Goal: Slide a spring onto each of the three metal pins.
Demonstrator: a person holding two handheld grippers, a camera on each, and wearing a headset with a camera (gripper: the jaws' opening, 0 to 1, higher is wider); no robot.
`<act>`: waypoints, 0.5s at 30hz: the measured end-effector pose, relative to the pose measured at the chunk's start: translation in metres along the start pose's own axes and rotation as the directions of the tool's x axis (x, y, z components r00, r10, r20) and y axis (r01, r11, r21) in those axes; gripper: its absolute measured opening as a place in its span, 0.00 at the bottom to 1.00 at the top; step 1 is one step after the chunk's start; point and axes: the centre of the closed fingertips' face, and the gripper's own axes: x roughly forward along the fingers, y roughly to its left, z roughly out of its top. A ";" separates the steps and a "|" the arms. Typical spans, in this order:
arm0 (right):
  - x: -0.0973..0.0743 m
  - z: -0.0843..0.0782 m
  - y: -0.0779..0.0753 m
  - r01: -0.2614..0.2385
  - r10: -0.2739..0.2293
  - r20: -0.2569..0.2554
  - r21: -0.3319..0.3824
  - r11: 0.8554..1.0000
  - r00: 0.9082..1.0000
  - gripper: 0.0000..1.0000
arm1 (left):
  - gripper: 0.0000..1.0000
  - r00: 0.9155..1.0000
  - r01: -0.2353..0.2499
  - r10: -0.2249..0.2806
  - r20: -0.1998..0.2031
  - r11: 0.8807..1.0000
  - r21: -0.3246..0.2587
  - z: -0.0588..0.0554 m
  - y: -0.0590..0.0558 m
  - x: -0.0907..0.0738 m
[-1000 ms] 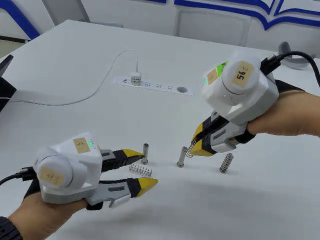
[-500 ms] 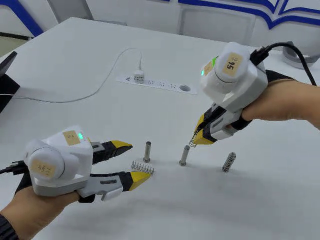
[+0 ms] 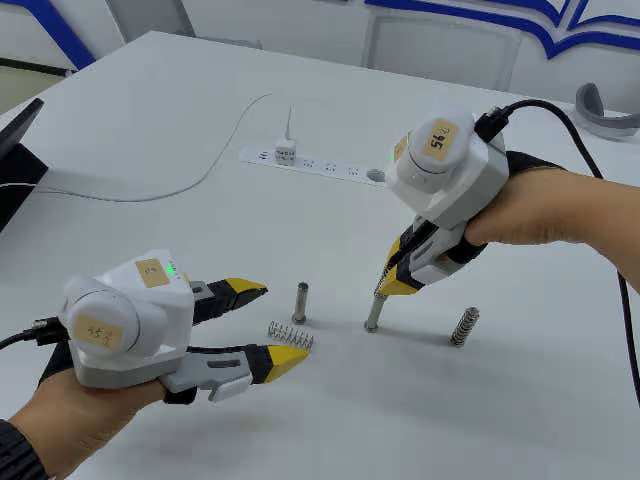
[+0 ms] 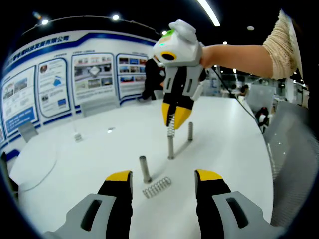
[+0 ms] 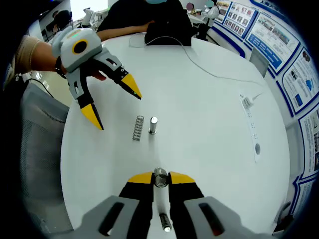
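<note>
The right claw (image 3: 388, 286) is closed to a narrow gap, gripping a spring (image 3: 383, 283) between its yellow tips. That spring hangs nearly upright, long axis 12 to 6 in the left gripper view, with its lower end at the top of the middle pin (image 3: 373, 314). I cannot tell whether it has gone over the pin. In the right gripper view the coil (image 5: 160, 177) sits squarely between the two tips.

The left claw (image 3: 270, 322) is wide open and holds nothing, hovering low over the table (image 3: 150, 120). A loose spring (image 3: 290, 335) lies flat just off its tips, long axis roughly 9 to 3 in the head view. It is at about 7 o'clock from the left pin (image 3: 300, 302), close beside it but apart. That pin stands upright and bare.

At 3 o'clock from the middle pin, well apart, the third pin (image 3: 463, 326) already wears a spring, its top leaning toward 1 o'clock.

At 12 o'clock a power strip (image 3: 310, 162) lies across the table.
</note>
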 end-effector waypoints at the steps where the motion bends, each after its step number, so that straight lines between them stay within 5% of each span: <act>1: 0.001 0.000 0.000 -0.001 0.001 0.000 0.005 1.000 1.000 0.12 | 0.51 1.000 0.000 0.000 -0.001 1.000 -0.001 -0.001 0.000 0.000; 15: 0.016 -0.010 0.002 -0.015 0.016 -0.030 0.027 1.000 0.999 0.12 | 0.51 1.000 0.003 -0.003 -0.007 1.000 -0.001 -0.002 0.000 0.001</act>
